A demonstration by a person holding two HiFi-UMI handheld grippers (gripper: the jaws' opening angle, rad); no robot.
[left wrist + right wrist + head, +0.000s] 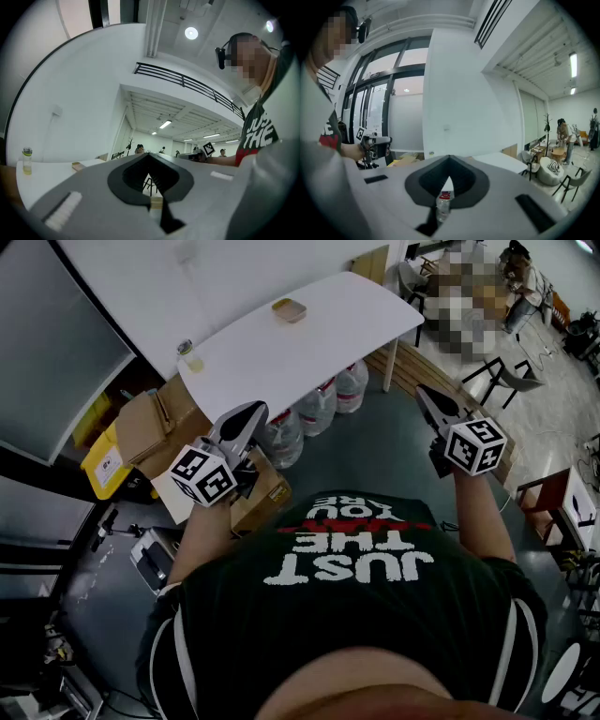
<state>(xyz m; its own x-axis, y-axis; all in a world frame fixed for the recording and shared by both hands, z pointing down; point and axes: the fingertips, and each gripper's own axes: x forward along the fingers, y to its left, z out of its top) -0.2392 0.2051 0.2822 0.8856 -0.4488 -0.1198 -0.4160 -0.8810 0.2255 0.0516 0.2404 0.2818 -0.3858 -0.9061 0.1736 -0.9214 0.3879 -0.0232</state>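
**Both grippers closed and empty, water bottles nearest**

Our left gripper point(246, 418) and right gripper point(424, 393) are each closed tip to tip, holding nothing. Nearest are the water bottles point(315, 409), on the floor at the white table's point(281, 352) near edge, beside a cardboard box point(267, 495). We judge them heavy, smooth and slippery. The neck below the cap offers the surest hold.

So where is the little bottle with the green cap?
In the head view the little bottle stands on the white table's left corner, beside the cardboard boxes.
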